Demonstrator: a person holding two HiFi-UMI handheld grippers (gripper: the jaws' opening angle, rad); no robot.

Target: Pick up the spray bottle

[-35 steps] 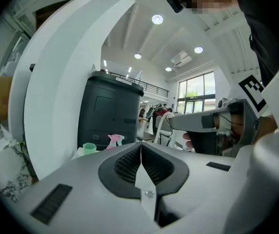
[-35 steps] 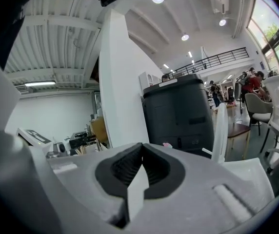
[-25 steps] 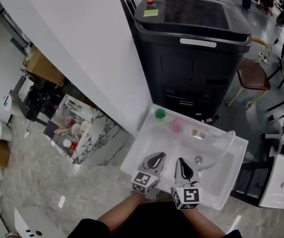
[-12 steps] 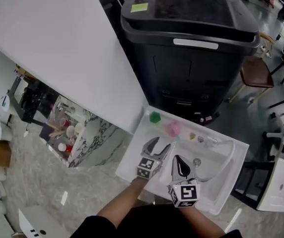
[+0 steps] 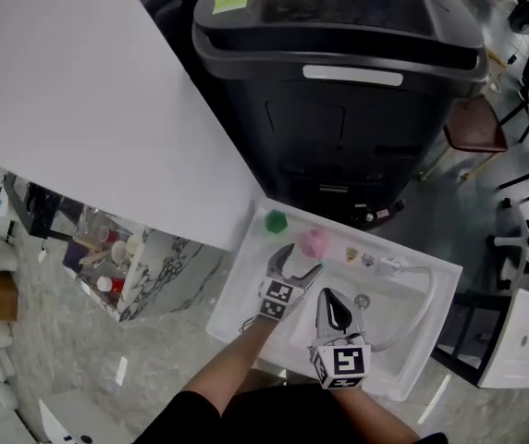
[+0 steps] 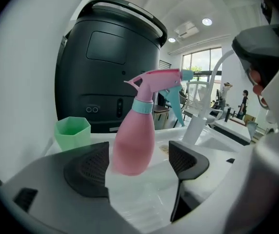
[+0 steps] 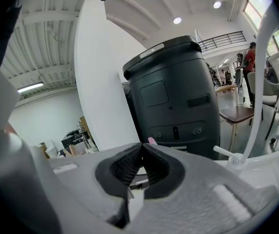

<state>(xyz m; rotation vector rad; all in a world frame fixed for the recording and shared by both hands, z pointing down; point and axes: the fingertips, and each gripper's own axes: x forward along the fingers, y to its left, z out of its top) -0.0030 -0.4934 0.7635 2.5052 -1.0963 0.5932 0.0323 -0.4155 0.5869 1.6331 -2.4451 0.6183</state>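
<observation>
On the sink [image 5: 238,296] ledge the bottle [image 6: 133,136] stands upright between the opening jaws of the left gripper [image 6: 139,163], untouched, lined up for clamping; the right gripper [image 7: 142,165] idles closed, empty.

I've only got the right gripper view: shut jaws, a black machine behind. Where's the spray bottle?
Observer: The pink spray bottle stands upright on the back ledge of the white sink, right in front of the left gripper.
Operator: Is it gripped?
Observer: No. The left gripper's jaws are opening; the bottle shows in the gap, neither jaw touching it.
Operator: Anything close by?
Observer: A green cup stands on its left in the left gripper view, apart from it.
</observation>
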